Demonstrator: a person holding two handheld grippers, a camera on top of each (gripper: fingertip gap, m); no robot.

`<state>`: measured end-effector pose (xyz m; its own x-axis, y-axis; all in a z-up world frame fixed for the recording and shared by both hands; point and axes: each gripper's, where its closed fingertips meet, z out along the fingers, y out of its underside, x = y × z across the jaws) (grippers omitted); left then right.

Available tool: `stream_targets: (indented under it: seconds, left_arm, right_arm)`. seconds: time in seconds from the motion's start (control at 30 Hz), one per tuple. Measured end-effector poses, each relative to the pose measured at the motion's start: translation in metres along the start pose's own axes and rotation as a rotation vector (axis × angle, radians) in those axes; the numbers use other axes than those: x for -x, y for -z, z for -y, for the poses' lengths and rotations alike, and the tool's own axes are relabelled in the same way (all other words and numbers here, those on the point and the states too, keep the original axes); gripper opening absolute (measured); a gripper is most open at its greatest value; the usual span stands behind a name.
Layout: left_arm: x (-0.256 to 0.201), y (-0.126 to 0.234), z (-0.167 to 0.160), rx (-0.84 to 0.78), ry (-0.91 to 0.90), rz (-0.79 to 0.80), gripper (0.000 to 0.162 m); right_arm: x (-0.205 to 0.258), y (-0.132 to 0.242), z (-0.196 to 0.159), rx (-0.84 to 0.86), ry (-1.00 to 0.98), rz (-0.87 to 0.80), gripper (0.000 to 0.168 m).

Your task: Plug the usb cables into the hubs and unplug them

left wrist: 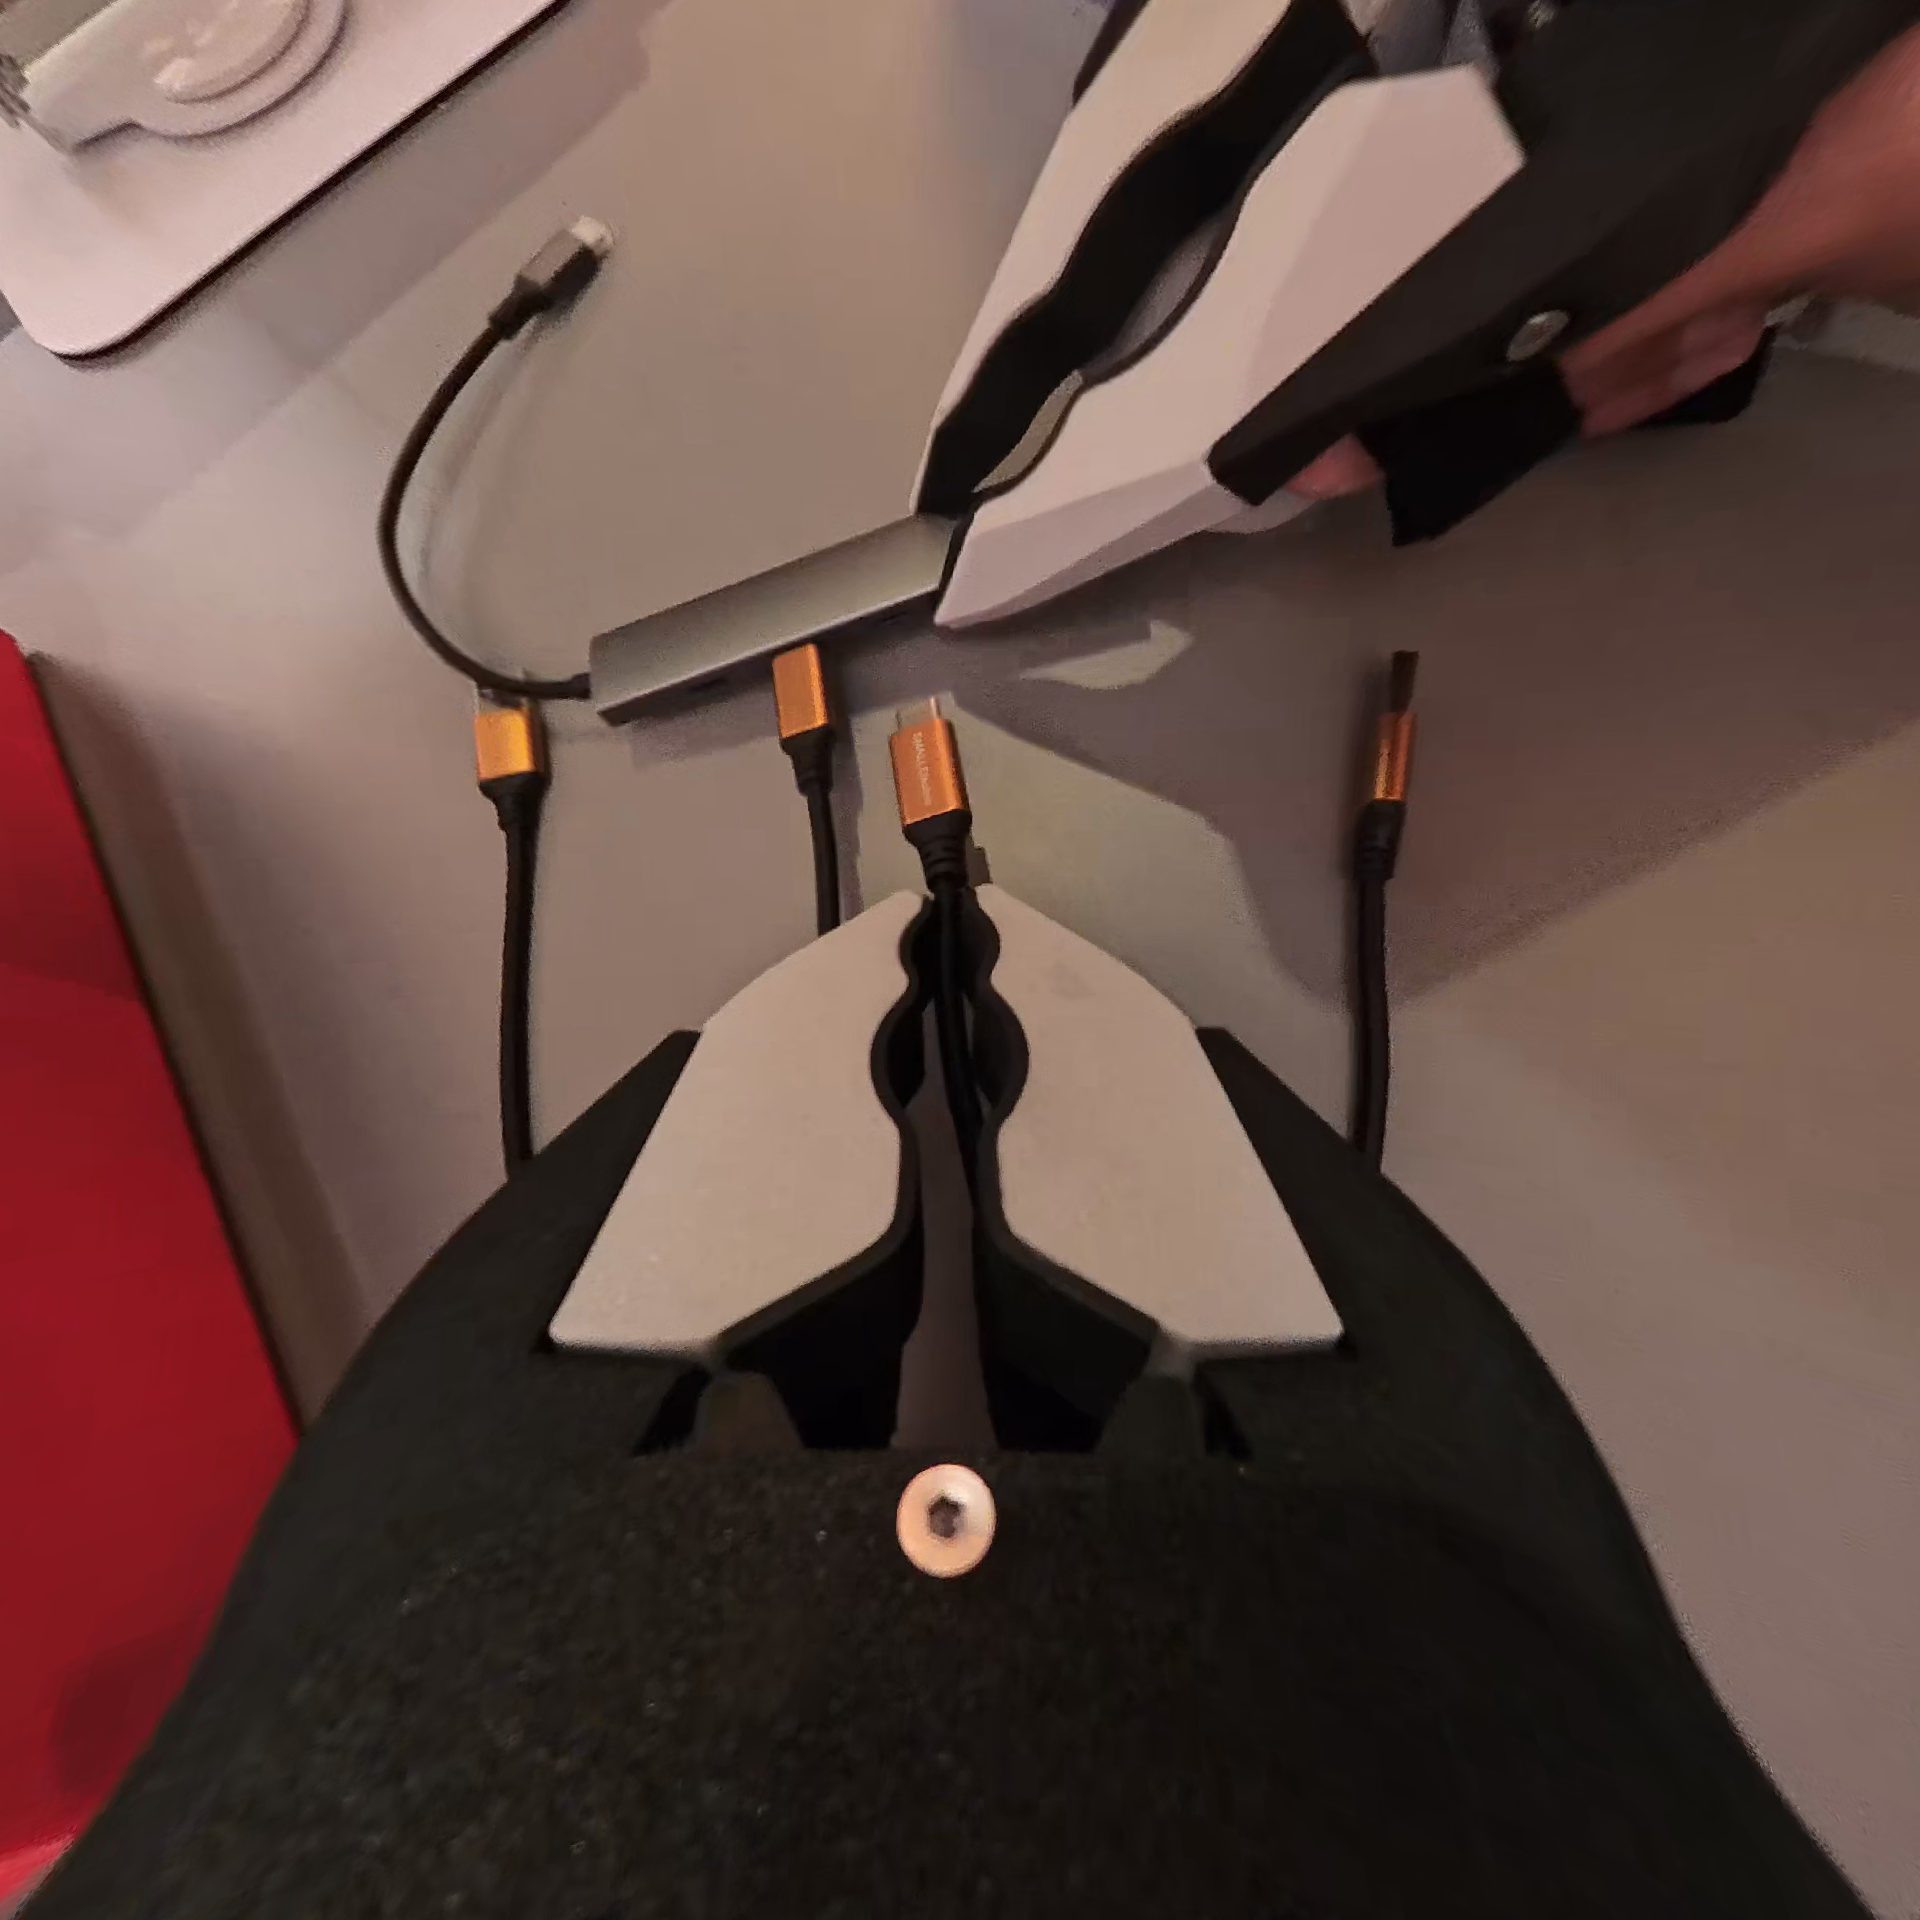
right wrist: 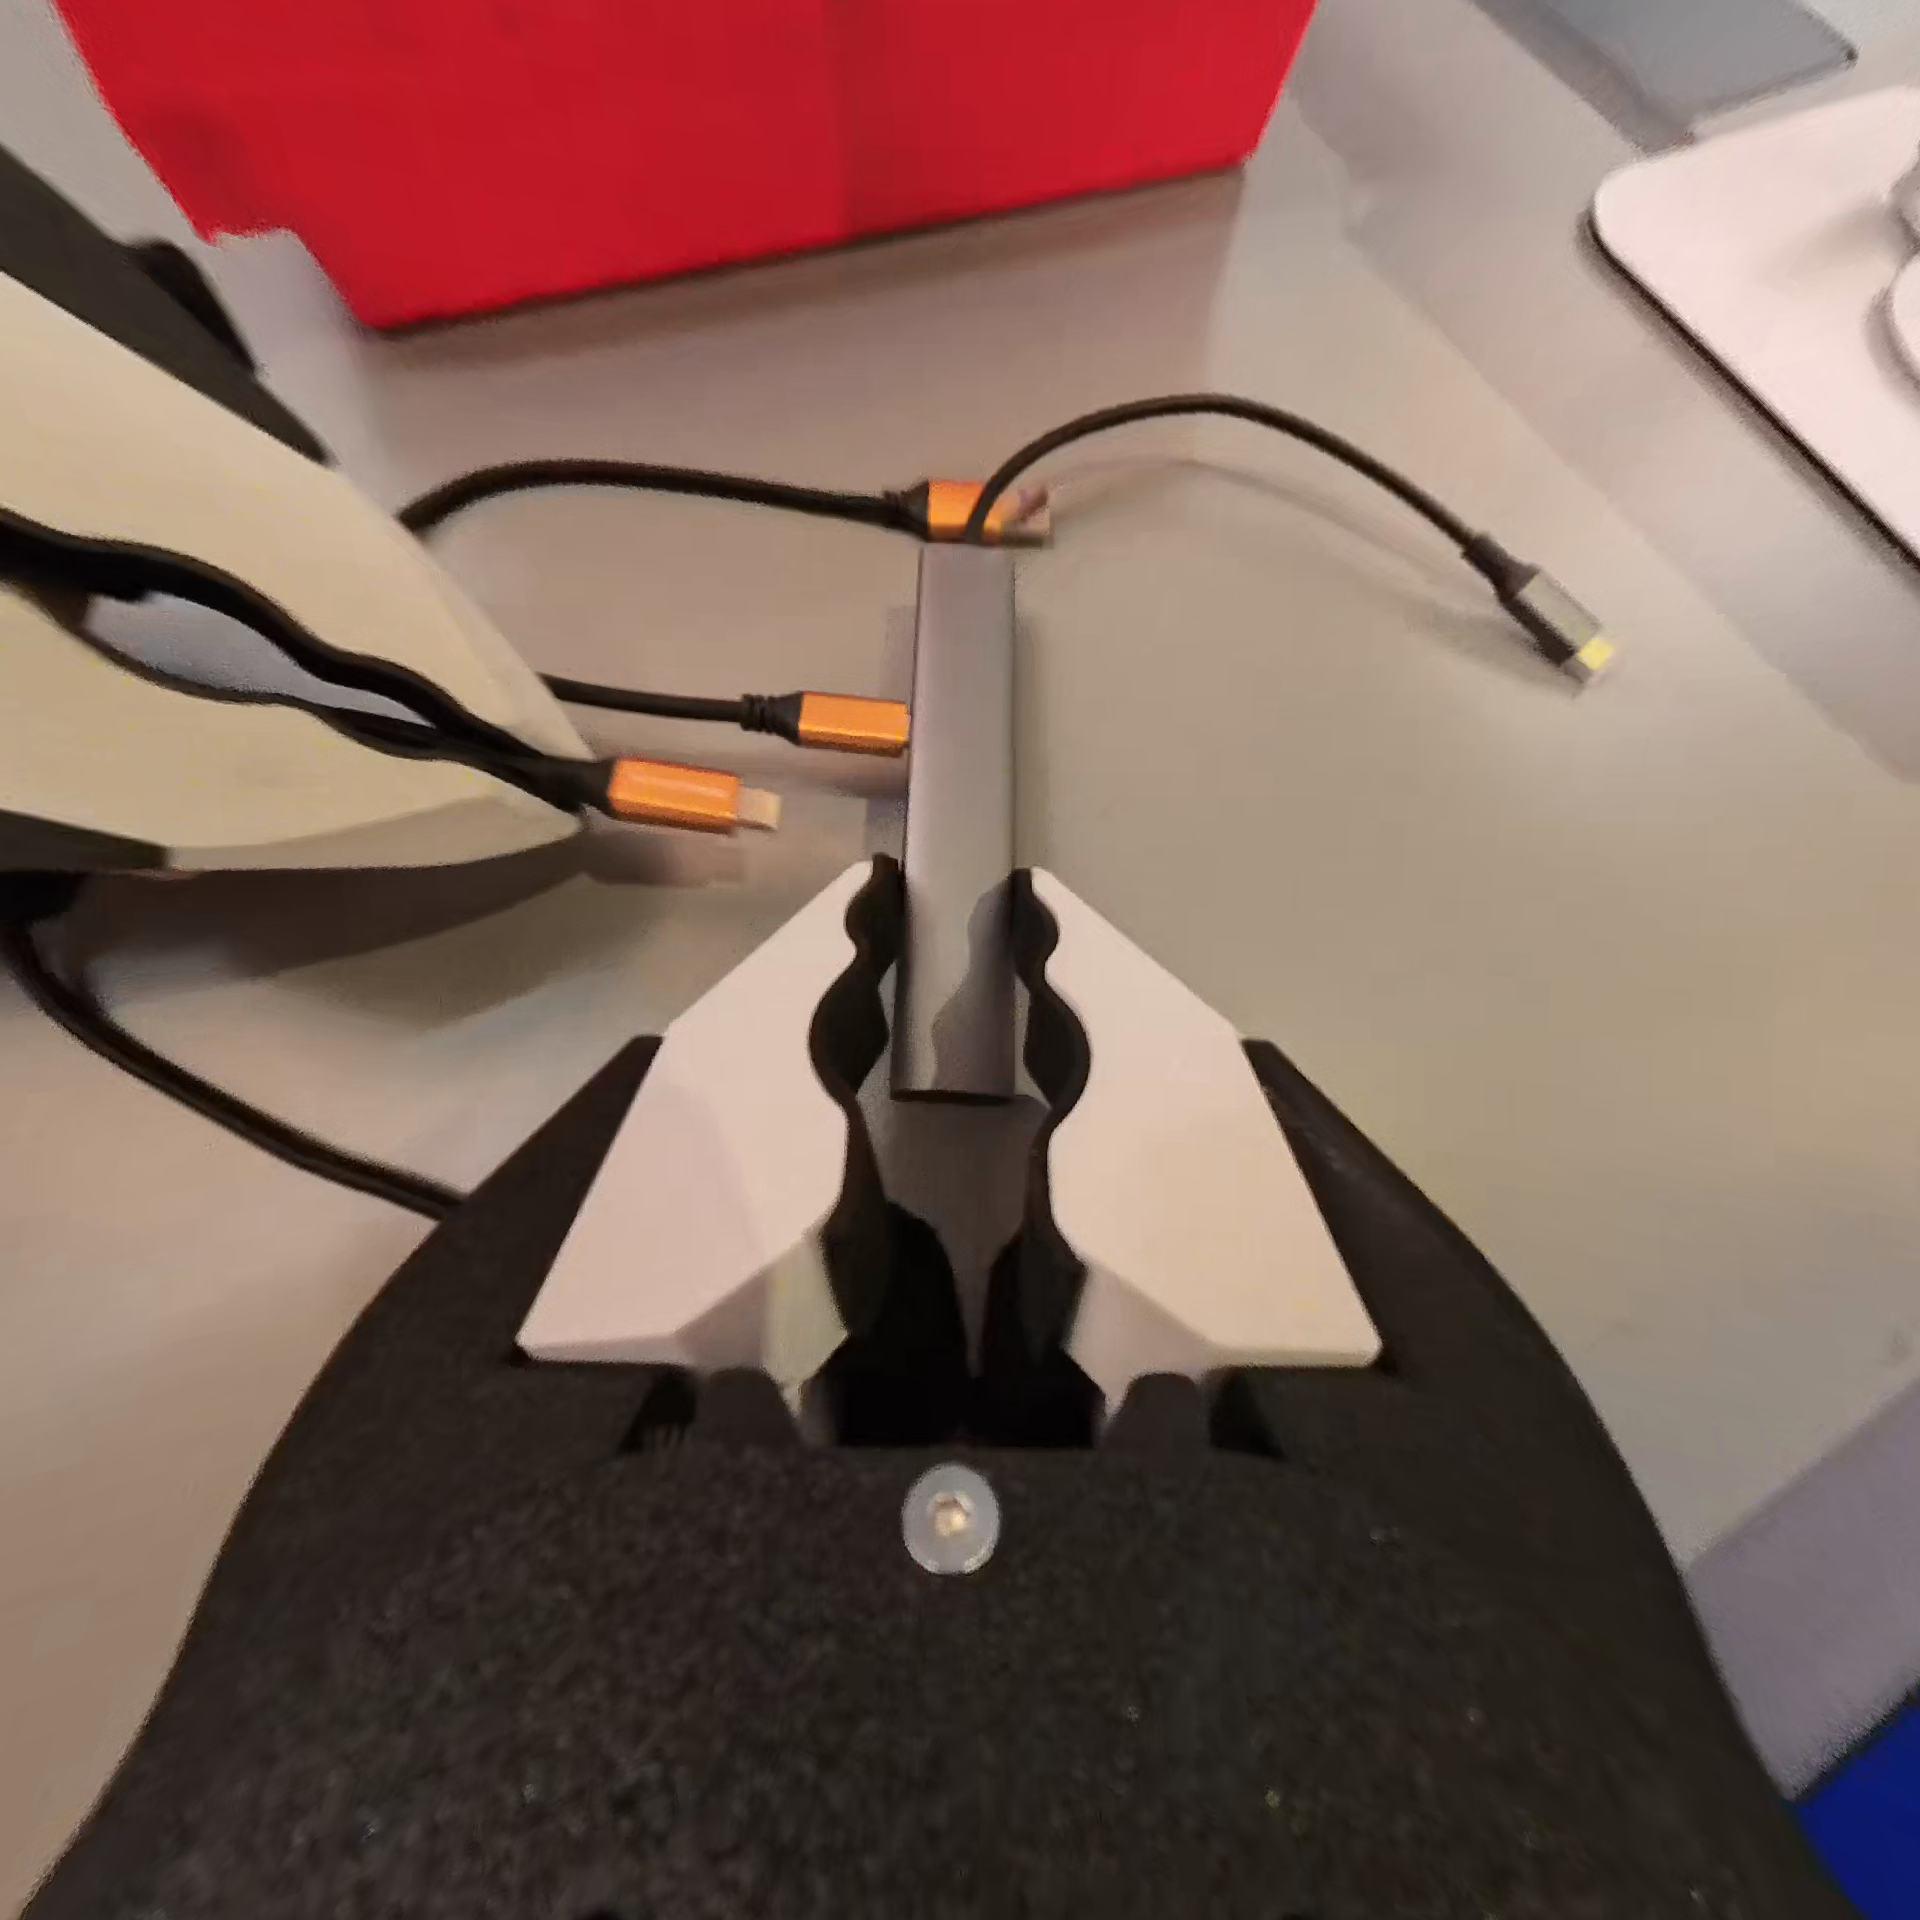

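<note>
Left claw [left wrist: 948,904] clenched on black cable [left wrist: 951,997], right claw [right wrist: 951,883] grasping grey hub [right wrist: 956,790], grey table [left wrist: 1558,1143].

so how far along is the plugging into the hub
Done: one orange plug sits in the grey hub. In hand: the left hand-held gripper is shut on a cable whose orange plug points at the hub, just short of it, while the right hand-held gripper clamps the hub's end. Left: two more orange plugs lie loose on the table.
</note>
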<state>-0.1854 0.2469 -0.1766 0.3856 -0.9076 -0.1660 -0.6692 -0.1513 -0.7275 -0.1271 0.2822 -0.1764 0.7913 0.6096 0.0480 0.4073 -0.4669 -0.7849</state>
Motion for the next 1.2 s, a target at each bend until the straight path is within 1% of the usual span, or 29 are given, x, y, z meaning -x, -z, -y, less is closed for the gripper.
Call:
stream_targets:
  seconds: [0.03, 0.13, 0.23, 0.33, 0.43, 0.53, 1.03, 1.2]
  left_arm:
    - [0.000, -0.001, 0.001, 0.004, -0.002, 0.002, 0.003]
    - [0.002, -0.002, 0.004, -0.004, 0.013, 0.005, 0.003]
    - [0.004, -0.002, 0.004, -0.008, 0.043, -0.008, 0.003]
    - [0.004, -0.004, 0.001, 0.013, 0.032, -0.001, 0.003]
    - [0.006, -0.005, 0.001, 0.014, 0.021, 0.016, 0.003]
    - [0.006, -0.004, -0.002, 0.028, -0.004, 0.026, 0.003]
    - [0.001, -0.009, -0.004, 0.033, 0.004, -0.004, 0.003]
    - [0.003, -0.008, 0.000, 0.007, 0.032, 0.006, 0.003]
  right_arm:
    - [0.003, 0.002, 0.003, -0.014, 0.008, 0.005, 0.019]
    - [0.008, 0.002, 0.005, -0.015, 0.044, -0.005, 0.019]
    - [0.018, 0.000, 0.005, -0.016, 0.044, 0.024, 0.019]
    - [0.019, -0.002, 0.003, -0.003, 0.064, 0.013, 0.019]
    - [0.022, -0.001, 0.003, -0.006, 0.038, 0.043, 0.019]
    - [0.019, 0.000, 0.003, -0.007, 0.027, 0.037, 0.019]
    - [0.018, 0.000, 0.003, -0.012, -0.021, 0.061, 0.019]
    - [0.020, 0.001, 0.004, -0.019, -0.050, 0.087, 0.019]
